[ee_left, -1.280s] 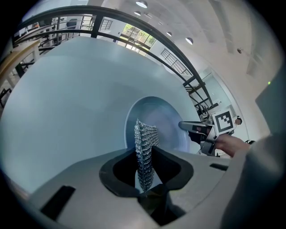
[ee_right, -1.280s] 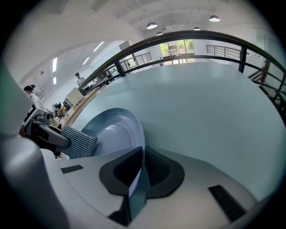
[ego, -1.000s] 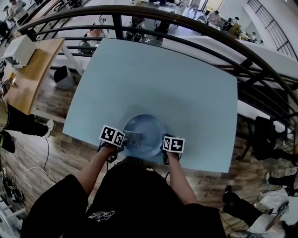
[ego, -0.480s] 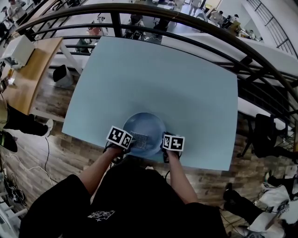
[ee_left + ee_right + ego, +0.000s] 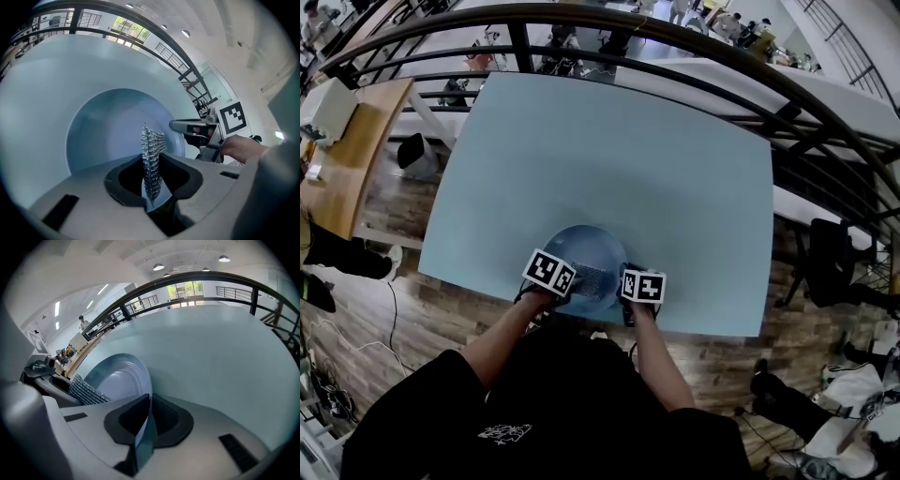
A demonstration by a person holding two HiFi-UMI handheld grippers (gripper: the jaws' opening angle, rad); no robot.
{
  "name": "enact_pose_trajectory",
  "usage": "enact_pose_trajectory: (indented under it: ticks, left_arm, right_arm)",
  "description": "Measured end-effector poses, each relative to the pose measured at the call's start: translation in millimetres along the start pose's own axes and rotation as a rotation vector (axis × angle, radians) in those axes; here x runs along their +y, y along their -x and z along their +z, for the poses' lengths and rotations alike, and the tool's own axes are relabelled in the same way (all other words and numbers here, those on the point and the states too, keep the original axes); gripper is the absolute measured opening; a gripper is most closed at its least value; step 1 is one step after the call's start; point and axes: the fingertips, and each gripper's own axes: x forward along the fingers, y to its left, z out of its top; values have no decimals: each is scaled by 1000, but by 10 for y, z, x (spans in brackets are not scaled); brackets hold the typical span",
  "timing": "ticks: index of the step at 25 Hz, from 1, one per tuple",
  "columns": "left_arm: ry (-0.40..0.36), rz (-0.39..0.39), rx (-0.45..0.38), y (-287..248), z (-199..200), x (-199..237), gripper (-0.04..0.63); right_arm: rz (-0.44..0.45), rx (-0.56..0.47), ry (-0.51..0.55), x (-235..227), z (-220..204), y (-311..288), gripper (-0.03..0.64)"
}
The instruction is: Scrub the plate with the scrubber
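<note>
The right gripper (image 5: 143, 422) is clamped on the near right rim of the round pale blue plate (image 5: 119, 378), apparently to steady it so it cannot slide under the scrubbing. The left gripper (image 5: 152, 174) pinches a silvery woven metal-mesh scrubber (image 5: 151, 149) edge-on between its jaws. The free part of the pad reaches forward over the plate's well, so the mesh rather than the gripper should meet the surface. The plate sits at the near edge of the light blue tabletop (image 5: 628, 159), just in front of the person, between the two grippers. Its glazed surface looks smooth and glossy, with a shallow well and a raised rim, and no soiling can be made out. Whether the scrubber presses on it cannot be told.
</note>
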Motion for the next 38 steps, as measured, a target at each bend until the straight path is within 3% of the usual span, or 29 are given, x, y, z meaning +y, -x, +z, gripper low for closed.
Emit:
enact_pose_trajectory:
  ticks: [9, 16, 26, 38]
  left_arm:
    - [-34, -14, -13, -88, 272, -35, 98]
    - [-14, 5, -67, -22, 512, 108, 98]
    - [72, 61, -149, 295, 573, 528, 98]
    - [173, 105, -231, 530, 294, 718, 100]
  right_arm:
    - [-4, -2, -14, -5, -26, 26, 20]
    - [-10, -7, -21, -31, -27, 42, 20]
    - [-13, -15, -17, -30, -12, 36, 20]
    - [4, -13, 29, 2, 12, 25, 20]
